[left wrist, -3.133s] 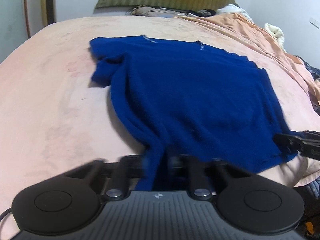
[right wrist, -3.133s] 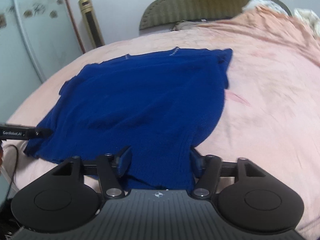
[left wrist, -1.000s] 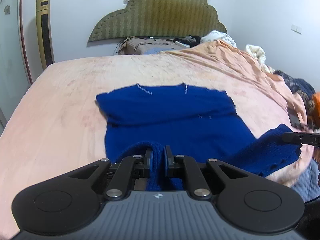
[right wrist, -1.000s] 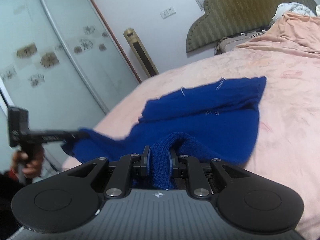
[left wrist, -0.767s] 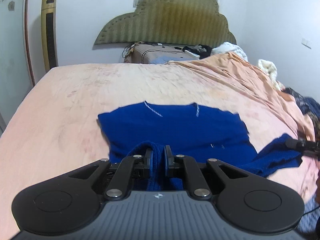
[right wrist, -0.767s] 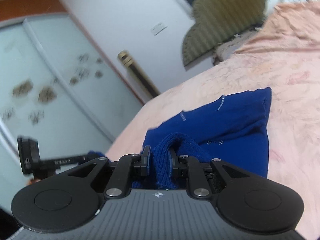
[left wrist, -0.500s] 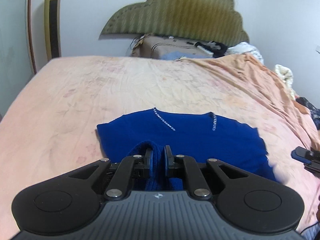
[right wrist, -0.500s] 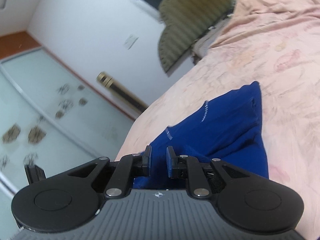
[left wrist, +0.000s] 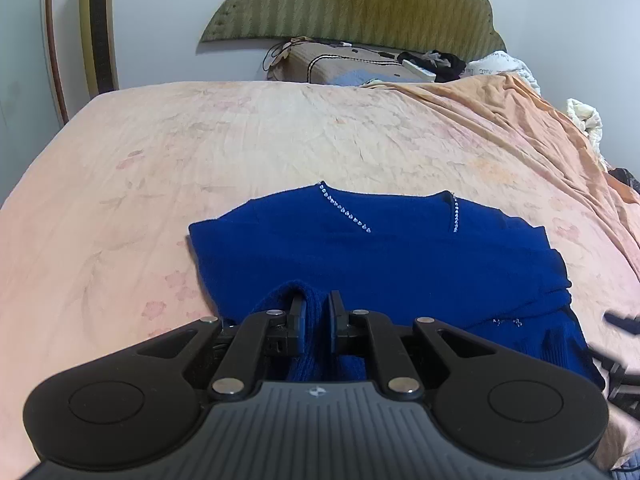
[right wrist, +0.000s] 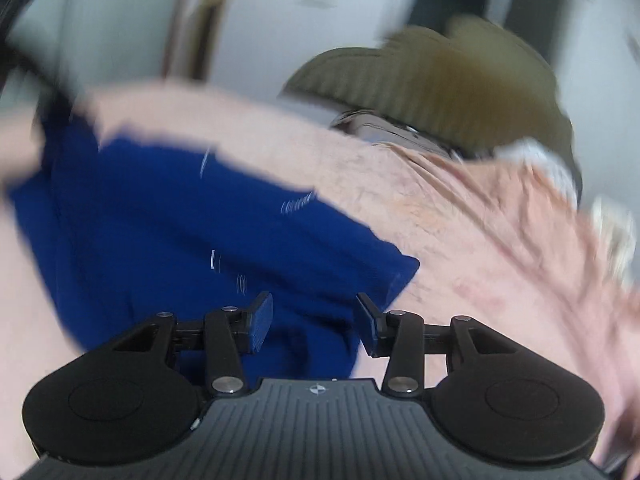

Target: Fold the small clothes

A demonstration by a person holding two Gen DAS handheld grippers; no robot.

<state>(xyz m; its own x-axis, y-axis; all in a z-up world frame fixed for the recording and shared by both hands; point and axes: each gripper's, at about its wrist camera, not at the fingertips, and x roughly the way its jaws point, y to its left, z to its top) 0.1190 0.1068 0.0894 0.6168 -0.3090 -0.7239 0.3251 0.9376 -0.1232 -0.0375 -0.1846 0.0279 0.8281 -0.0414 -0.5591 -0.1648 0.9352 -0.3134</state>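
Note:
A dark blue knit top [left wrist: 400,248] with small rhinestone lines at the neck lies on the pink bed sheet [left wrist: 200,152], its lower part doubled up over its upper part. My left gripper [left wrist: 316,312] is shut on a bunched fold of the top's hem, low over the garment. My right gripper [right wrist: 314,320] is open, its jaws wide apart just above the blue top [right wrist: 180,232]; this view is motion-blurred. A blurred dark tip of the right gripper [left wrist: 624,322] shows at the right edge of the left wrist view.
An olive padded headboard [left wrist: 352,4] stands against the far wall, with a box and clutter [left wrist: 352,64] below it. An orange blanket [left wrist: 540,132] is heaped along the bed's right side. A gold tower fan [left wrist: 98,28] stands at the back left.
Both grippers carried the hem forward over the top, folding it in half. The right gripper has opened and let go of the cloth and is swinging fast. The left gripper still holds.

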